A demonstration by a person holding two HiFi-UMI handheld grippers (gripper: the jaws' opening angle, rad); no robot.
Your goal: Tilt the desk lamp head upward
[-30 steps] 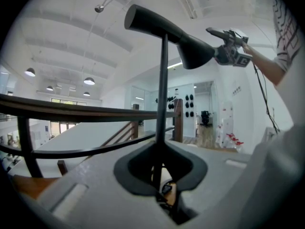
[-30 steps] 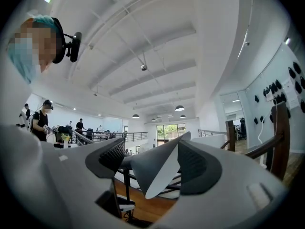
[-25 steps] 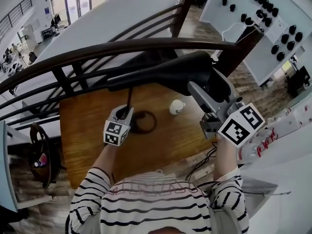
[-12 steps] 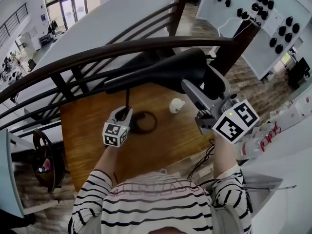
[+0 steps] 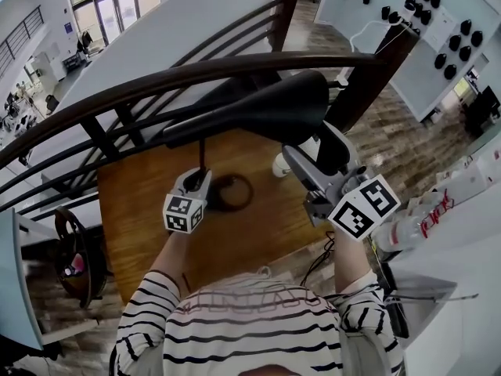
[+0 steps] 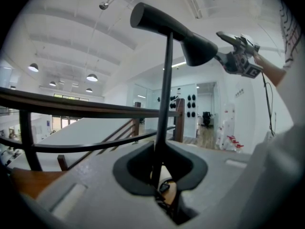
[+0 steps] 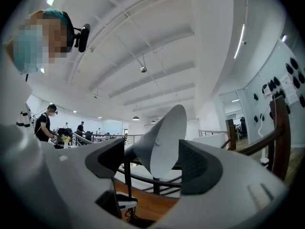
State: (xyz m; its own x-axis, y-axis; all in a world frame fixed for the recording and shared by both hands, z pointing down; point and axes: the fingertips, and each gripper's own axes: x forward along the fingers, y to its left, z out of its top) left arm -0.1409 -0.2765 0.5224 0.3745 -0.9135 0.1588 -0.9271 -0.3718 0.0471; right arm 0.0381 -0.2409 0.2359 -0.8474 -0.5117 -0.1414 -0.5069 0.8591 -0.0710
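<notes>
A black desk lamp stands on the wooden table (image 5: 141, 210). Its long head (image 5: 258, 112) lies across the head view, and its ring base (image 5: 232, 192) rests on the wood. My left gripper (image 5: 201, 178) is shut on the thin upright pole (image 5: 203, 153); in the left gripper view the pole (image 6: 164, 94) runs up from between that gripper's (image 6: 159, 175) jaws to the head (image 6: 174, 30). My right gripper (image 5: 317, 149) is shut on the head's wide shade end. In the right gripper view the pale cone of the shade (image 7: 162, 140) sits between its (image 7: 152, 161) dark pads.
A dark curved railing (image 5: 156, 84) runs just behind the table. A white cup (image 5: 281, 165) stands under the shade end. Cables (image 5: 317, 265) hang off the table's near right edge. A wheel-like frame (image 5: 70, 249) stands at the left, and a white board with black knobs (image 5: 446, 22) at the far right.
My right gripper, with the shade end in it, has shifted left and a little nearer in the head view. The left gripper has stayed on the pole.
</notes>
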